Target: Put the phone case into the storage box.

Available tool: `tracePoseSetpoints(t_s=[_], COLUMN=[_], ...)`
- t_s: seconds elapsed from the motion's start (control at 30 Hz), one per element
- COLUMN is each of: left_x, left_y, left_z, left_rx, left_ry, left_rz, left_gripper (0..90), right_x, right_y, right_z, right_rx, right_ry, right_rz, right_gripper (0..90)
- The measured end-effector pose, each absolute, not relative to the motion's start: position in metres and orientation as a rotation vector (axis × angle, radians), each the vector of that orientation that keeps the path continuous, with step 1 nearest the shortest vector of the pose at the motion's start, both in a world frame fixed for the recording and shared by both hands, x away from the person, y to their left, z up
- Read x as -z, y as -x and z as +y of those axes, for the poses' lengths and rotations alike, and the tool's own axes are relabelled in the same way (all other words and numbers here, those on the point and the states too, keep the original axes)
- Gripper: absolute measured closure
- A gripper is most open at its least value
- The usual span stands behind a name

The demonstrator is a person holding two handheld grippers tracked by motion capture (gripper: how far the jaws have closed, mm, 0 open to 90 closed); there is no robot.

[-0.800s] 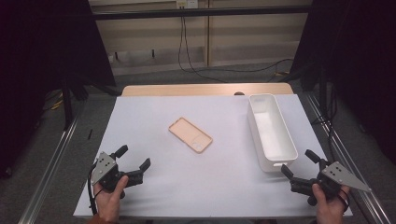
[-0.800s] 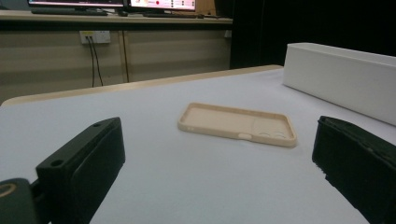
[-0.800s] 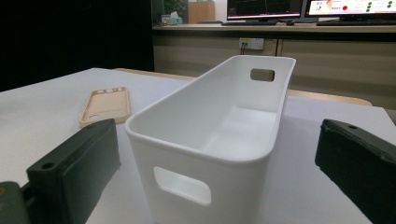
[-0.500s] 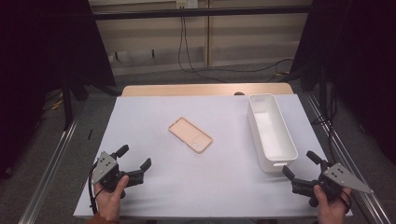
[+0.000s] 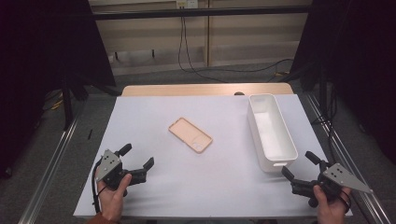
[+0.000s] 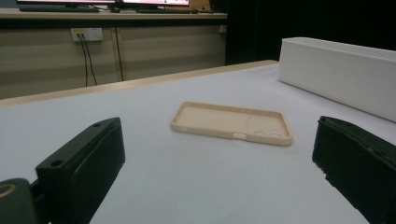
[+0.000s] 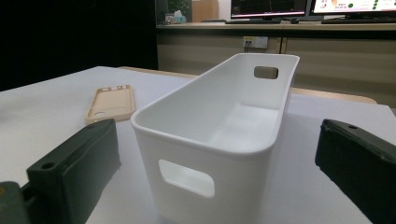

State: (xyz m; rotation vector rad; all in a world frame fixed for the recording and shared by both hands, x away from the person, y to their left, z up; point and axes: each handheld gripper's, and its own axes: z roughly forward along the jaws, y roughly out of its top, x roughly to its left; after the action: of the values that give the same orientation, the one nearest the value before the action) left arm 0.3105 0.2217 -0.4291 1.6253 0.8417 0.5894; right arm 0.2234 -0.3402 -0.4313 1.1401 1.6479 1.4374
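A tan phone case (image 5: 190, 135) lies hollow side up near the middle of the white table (image 5: 219, 186); it also lies ahead of the left jaws as the phone case (image 6: 232, 122) and off to the left as the case (image 7: 110, 103). A long white bin (image 5: 271, 131) stands at the right, empty; its near end, the bin (image 7: 212, 140), faces the right gripper. My left gripper (image 5: 137, 157) rests open at the front left, held by a hand. My right gripper (image 5: 300, 165) is open at the front right, just short of the bin's near end.
A wooden strip (image 5: 205, 89) runs along the table's far edge. Metal rails (image 5: 51, 163) flank both sides of the table. Cables (image 5: 187, 42) hang on the back wall. Dark curtains stand at left and right.
The right gripper has shifted slightly toward the front edge. The left gripper, the case and the bin have stayed put.
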Motion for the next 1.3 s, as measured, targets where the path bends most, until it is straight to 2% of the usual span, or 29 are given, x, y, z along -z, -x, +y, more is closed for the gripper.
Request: tracePoseSetpoints(t_s=[0.37, 0.97, 1.3], left_x=[0.428, 0.421, 0.417], left_y=[-0.318, -0.337, -0.352], left_z=[0.211, 0.186, 0.169], left_rx=[-0.518, -0.511, -0.476], left_ry=[-1.634, -1.634, -1.686], left_rz=[0.818, 0.767, 0.718], left_gripper=[3.1, 3.5, 5.1], right_x=[0.430, 0.431, 0.431], right_y=[-0.225, -0.223, -0.223], right_z=[-0.337, -0.338, -0.338], right_rx=[-1.436, -1.441, -1.441], right_ry=[-1.138, -1.135, -1.132], right_rz=[1.663, 1.662, 1.665], right_gripper=[0.0, 0.0, 0.0])
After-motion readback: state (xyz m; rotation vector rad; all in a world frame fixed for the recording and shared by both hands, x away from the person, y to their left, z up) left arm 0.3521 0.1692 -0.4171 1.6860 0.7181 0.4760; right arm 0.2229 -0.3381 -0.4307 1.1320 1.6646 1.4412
